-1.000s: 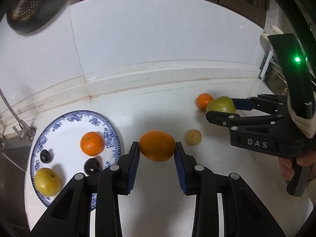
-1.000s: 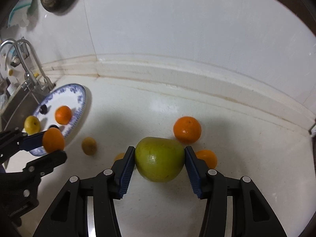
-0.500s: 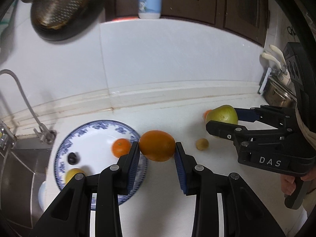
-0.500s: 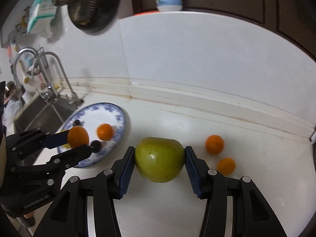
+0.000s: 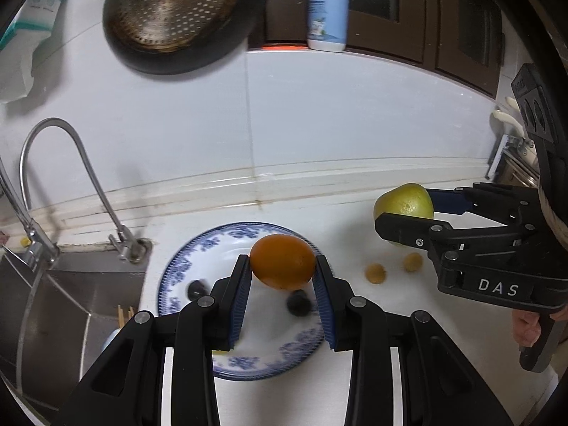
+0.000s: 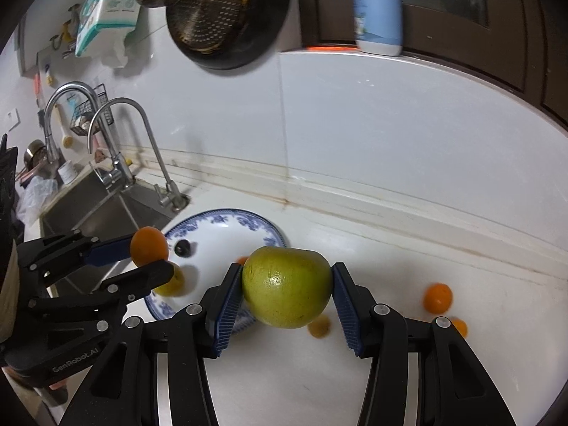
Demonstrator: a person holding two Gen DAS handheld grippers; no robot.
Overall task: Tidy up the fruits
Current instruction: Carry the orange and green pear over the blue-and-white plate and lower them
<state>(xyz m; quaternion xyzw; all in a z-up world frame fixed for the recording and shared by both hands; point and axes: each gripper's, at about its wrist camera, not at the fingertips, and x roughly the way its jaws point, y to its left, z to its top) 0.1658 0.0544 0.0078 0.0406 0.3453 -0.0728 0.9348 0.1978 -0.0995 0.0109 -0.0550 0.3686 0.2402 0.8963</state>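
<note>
My left gripper (image 5: 282, 269) is shut on an orange (image 5: 283, 262) and holds it in the air above the blue-and-white plate (image 5: 184, 266). On the plate lie two dark plums (image 5: 298, 302) and a yellow fruit (image 6: 172, 284). My right gripper (image 6: 287, 289) is shut on a large green fruit (image 6: 287, 287), also lifted, to the right of the plate (image 6: 264, 227). Each gripper shows in the other's view: the right gripper (image 5: 404, 213) with the green fruit (image 5: 404, 200), the left gripper (image 6: 151, 252) with the orange (image 6: 149, 245).
Loose on the white counter are two small brownish fruits (image 5: 375, 272) and two small oranges (image 6: 437, 297) on the right. A sink (image 5: 53, 294) with a tap (image 5: 71, 177) lies left of the plate. A colander (image 5: 170, 10) hangs on the wall, and a bottle (image 5: 328, 7) stands on the ledge.
Both grippers have risen and moved left with their fruits. The orange now hangs over the plate instead of right of it. The wall, tap and sink have come into view.
</note>
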